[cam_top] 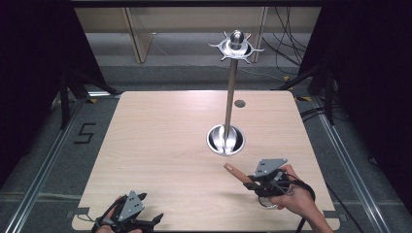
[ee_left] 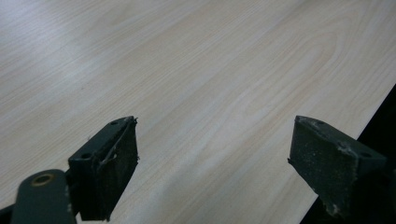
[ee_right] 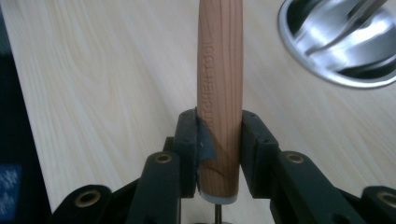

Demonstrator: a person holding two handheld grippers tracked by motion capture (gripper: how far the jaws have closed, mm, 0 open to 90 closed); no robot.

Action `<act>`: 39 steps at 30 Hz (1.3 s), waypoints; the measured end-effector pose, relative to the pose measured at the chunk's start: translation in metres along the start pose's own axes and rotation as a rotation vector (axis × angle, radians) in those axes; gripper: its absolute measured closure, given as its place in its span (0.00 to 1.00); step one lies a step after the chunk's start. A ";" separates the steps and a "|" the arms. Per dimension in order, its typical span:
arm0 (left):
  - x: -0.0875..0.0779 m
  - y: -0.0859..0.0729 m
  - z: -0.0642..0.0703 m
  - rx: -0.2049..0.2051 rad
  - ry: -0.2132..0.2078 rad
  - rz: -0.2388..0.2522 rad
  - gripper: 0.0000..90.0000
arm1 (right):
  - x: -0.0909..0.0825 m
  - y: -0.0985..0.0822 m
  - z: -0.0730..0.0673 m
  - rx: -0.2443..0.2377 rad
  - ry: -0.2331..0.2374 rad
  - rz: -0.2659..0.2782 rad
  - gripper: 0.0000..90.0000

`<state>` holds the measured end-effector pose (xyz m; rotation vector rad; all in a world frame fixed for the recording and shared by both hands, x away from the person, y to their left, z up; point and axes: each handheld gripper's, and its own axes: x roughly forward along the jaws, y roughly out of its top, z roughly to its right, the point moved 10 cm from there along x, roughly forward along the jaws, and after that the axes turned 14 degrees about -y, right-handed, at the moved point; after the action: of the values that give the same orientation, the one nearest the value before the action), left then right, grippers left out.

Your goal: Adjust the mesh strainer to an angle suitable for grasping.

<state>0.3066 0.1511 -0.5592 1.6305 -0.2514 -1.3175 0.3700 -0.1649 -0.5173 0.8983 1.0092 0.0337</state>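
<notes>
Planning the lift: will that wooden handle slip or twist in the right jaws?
The handle looks stiff, smooth and round, so it may twist. The right gripper clamps only near its end, so the long part could lever downward. It probably feels light.

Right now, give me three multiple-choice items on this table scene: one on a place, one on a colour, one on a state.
1. Where does the metal stand's base sit?
A. right of the table's middle
B. at the near left corner
C. on the floor

2. What colour is the handle in the right gripper?
A. blue
B. light brown wood
C. white

3. How does the left gripper stand?
A. shut on a cup
B. shut on the pole
C. open over bare wood

Key: 1 A, the high view shows the round base there. 2 B, the right gripper view shows wood grain. 3 C, its jaws stand wide apart, nothing between them.
</notes>
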 end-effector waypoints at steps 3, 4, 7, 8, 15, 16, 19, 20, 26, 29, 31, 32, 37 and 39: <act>0.000 -0.001 -0.001 0.013 -0.002 -0.010 0.16 | -0.007 0.008 0.003 0.060 0.036 0.051 0.79; -0.001 0.000 -0.002 0.019 0.000 -0.011 0.16 | -0.009 0.011 0.005 0.071 0.039 0.078 0.79; -0.001 -0.001 -0.001 0.019 -0.003 -0.012 0.16 | -0.014 0.018 0.007 0.108 0.058 0.126 0.79; 0.000 -0.001 -0.002 0.014 0.000 -0.009 0.16 | -0.016 0.021 0.007 0.123 0.058 0.135 0.80; -0.001 0.000 -0.002 0.018 0.000 -0.010 0.16 | -0.021 0.032 0.013 0.168 0.050 0.183 0.79; -0.001 0.000 -0.001 0.017 -0.002 -0.010 0.16 | -0.021 0.032 0.013 0.168 0.050 0.183 0.79; 0.000 -0.001 0.000 -0.010 -0.009 -0.007 0.16 | -0.022 0.042 0.021 0.172 0.029 0.222 0.79; -0.001 0.000 -0.002 0.024 -0.007 -0.011 0.16 | -0.022 0.042 0.021 0.172 0.029 0.222 0.79; 0.000 0.001 -0.003 0.033 -0.003 -0.002 0.16 | -0.024 0.064 0.028 0.205 0.036 0.282 0.79; 0.000 -0.001 -0.002 0.010 -0.003 -0.004 0.16 | -0.026 0.074 0.031 0.216 0.039 0.303 0.79; -0.001 -0.001 -0.002 0.004 -0.003 -0.004 0.16 | -0.027 0.084 0.037 0.213 0.017 0.329 0.79; -0.001 -0.001 -0.001 -0.002 -0.004 -0.002 0.16 | -0.028 0.085 0.035 0.228 0.028 0.316 0.79; -0.001 -0.001 -0.001 -0.001 -0.004 -0.003 0.16 | -0.031 0.098 0.043 0.238 0.010 0.356 0.79; -0.001 0.000 -0.003 0.028 -0.006 -0.008 0.16 | -0.037 0.106 0.047 0.228 0.008 0.387 0.79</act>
<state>0.3090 0.1534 -0.5591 1.6533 -0.2684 -1.3301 0.4230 -0.1409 -0.4105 1.2940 0.8447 0.2524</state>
